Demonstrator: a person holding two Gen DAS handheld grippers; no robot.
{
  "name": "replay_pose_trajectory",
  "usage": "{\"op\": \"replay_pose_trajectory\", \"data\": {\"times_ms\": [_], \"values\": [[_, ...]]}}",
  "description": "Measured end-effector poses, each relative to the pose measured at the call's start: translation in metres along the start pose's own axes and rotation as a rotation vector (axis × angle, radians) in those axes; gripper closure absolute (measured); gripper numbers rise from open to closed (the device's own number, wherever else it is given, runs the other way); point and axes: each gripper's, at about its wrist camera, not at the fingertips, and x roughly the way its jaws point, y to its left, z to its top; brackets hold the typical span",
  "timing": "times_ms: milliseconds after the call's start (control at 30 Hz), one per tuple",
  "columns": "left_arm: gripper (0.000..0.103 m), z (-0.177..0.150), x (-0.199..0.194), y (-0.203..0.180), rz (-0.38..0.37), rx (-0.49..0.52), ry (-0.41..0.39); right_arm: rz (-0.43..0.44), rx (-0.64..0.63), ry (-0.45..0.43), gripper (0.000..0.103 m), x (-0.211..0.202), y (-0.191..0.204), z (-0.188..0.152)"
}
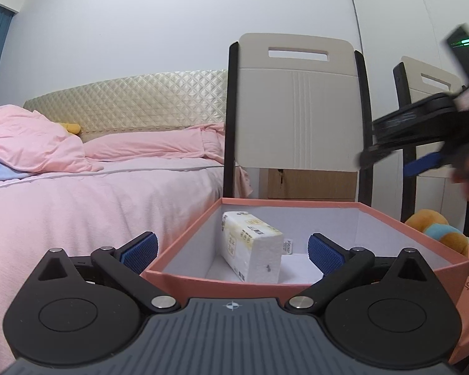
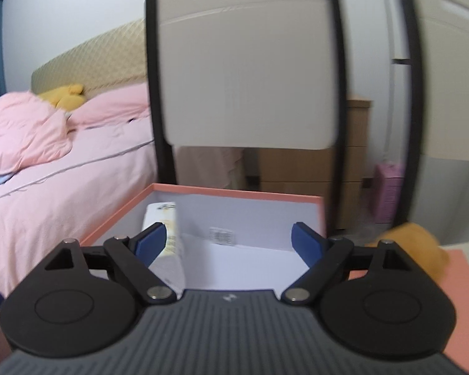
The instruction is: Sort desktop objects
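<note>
the pink box [image 1: 300, 284] is open on top; inside it a tissue pack [image 1: 250, 247] fills the 9 o'clock side, with bare floor toward 3 o'clock. a chair back [image 1: 297, 106] stands at 12 o'clock, a plush toy [image 1: 434, 228] at 3 o'clock.

Left gripper [image 1: 232, 251]: black linkage arms, blue ribbed pads [image 1: 139, 251], silver pivot screws, grey ridged body with crosshair mark. Right gripper [image 2: 228, 243]: identical build.
</note>
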Motion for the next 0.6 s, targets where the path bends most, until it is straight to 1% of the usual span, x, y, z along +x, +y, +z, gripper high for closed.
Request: {"op": "replay_pose_trajectory", "data": {"times_ms": [133,267,333,400,600], "values": [[0.0,-0.001,0.0,-0.003,-0.011,0.004,0.004,-0.044,0.021,-0.032,0.015,-0.04,-0.017,-0.018],[0.0,-0.002,-0.003,-0.006,-0.023,0.001,0.002,-0.089,-0.014,-0.078,0.015,-0.072,-0.024,-0.037],[0.0,-0.002,-0.005,-0.009,-0.028,0.005,-0.004,-0.103,-0.024,-0.105,0.013,-0.085,-0.027,-0.047],[0.0,-0.002,-0.007,-0.012,-0.031,0.01,-0.011,-0.115,-0.029,-0.13,0.011,-0.096,-0.031,-0.058],[0.0,-0.002,-0.015,-0.025,-0.053,0.038,-0.029,-0.137,-0.038,-0.179,0.011,-0.115,-0.042,-0.087]]}}
